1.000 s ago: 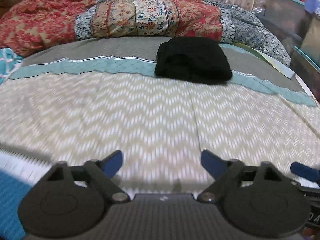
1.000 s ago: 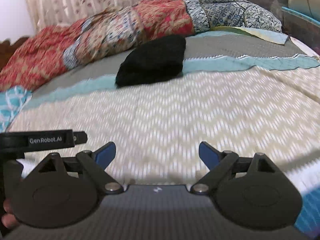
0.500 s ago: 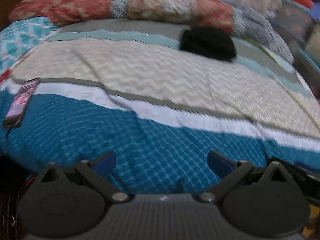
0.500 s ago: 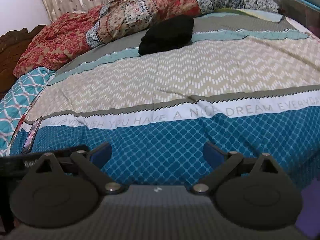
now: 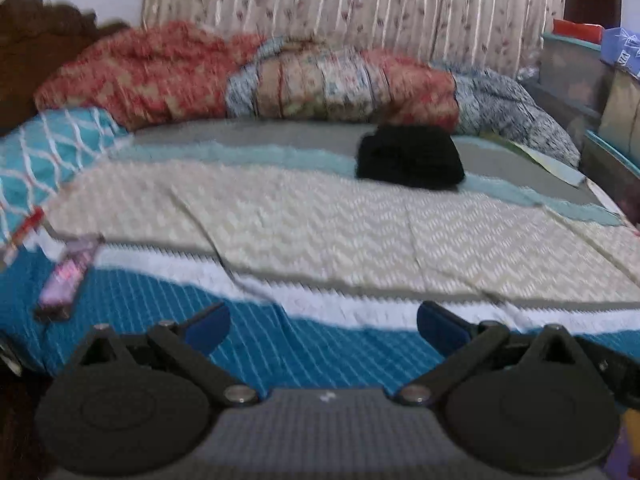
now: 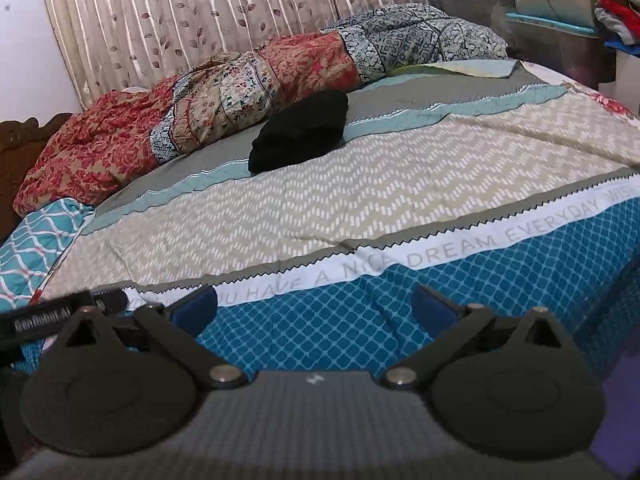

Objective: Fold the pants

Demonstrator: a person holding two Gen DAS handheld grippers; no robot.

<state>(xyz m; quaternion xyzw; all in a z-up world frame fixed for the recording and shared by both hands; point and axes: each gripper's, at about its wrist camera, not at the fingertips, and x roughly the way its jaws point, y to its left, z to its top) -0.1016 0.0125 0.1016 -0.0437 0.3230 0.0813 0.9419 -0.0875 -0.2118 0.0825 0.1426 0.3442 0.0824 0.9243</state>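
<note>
The black pants (image 5: 410,156) lie folded into a compact bundle far back on the bed, on the grey and pale-teal bands of the bedspread (image 5: 320,220). In the right wrist view the pants (image 6: 300,136) sit left of centre, just in front of the quilt. My left gripper (image 5: 324,326) is open over the blue band at the bed's near edge, nothing between its blue pads. My right gripper (image 6: 314,305) hangs over the same blue band, its jaws opening and empty. Both are well short of the pants.
A rumpled red and patterned quilt (image 6: 240,96) lies along the far side under a curtain. A phone (image 5: 66,276) rests on the bedspread at the near left. Storage boxes (image 5: 580,68) stand at the right. The left gripper's body (image 6: 40,316) shows at the right view's left edge.
Both grippers have drawn back from the pants to the bed's near edge, so the blue band and the phone came into view. The jaws spread slightly wider. The pants stayed put.
</note>
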